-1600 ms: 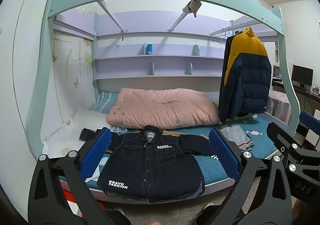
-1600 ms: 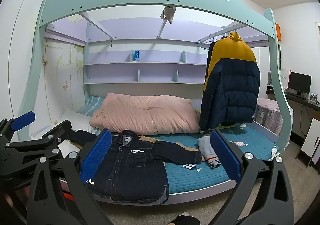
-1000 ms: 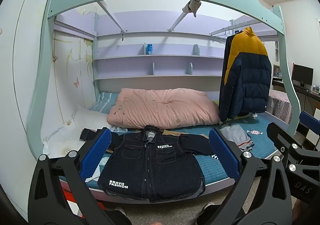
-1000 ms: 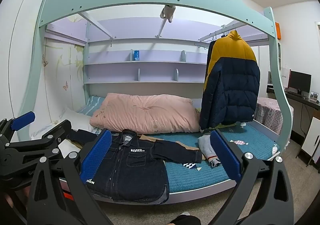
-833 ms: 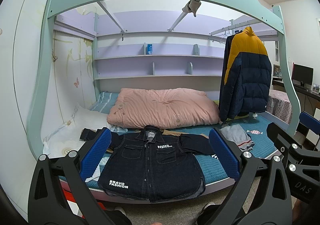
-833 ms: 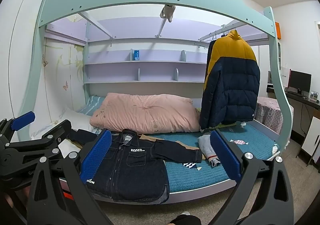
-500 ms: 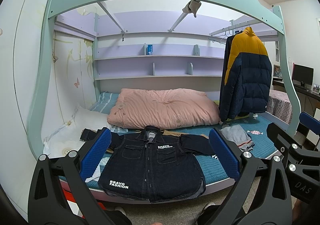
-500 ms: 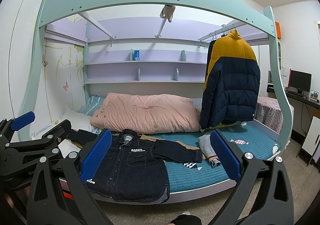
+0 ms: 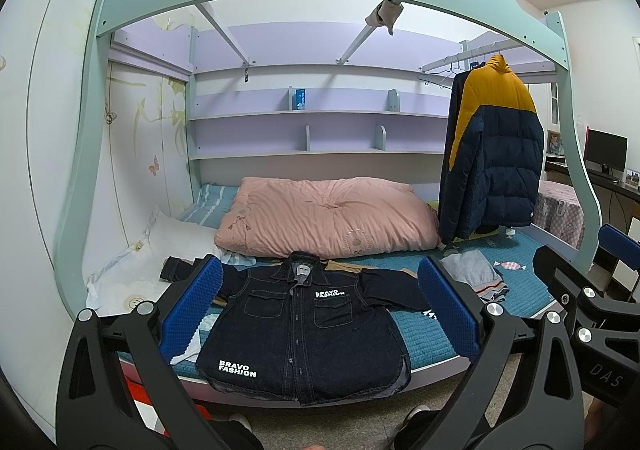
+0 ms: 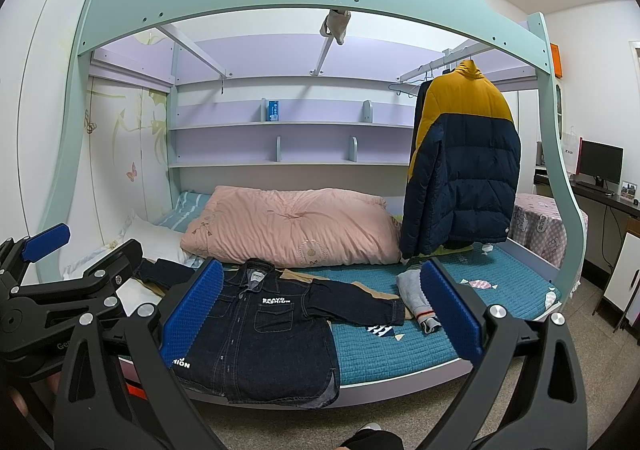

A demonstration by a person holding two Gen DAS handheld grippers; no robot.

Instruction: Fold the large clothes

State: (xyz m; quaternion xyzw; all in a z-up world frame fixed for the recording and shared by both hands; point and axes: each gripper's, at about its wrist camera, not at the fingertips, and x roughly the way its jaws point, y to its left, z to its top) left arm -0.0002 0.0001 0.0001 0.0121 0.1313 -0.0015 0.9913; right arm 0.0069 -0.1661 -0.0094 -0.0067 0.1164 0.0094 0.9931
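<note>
Dark denim jacket (image 9: pixel 304 326) lies flat, front up, sleeves spread, on teal mattress (image 9: pixel 520 286) near front edge; hem overhangs edge. "BRAVO FASHION" print on chest and hem.
Left gripper (image 9: pixel 318 308) wide apart, blue pads framing jacket, holding nothing, off bed.
Right gripper (image 10: pixel 320 310) also wide apart, holding nothing.
Pink quilt (image 9: pixel 328 221) behind jacket.
Grey folded garment (image 10: pixel 416 296) just beside right sleeve.
Yellow-navy puffer coat (image 10: pixel 464 165) hangs from rail at right.
</note>
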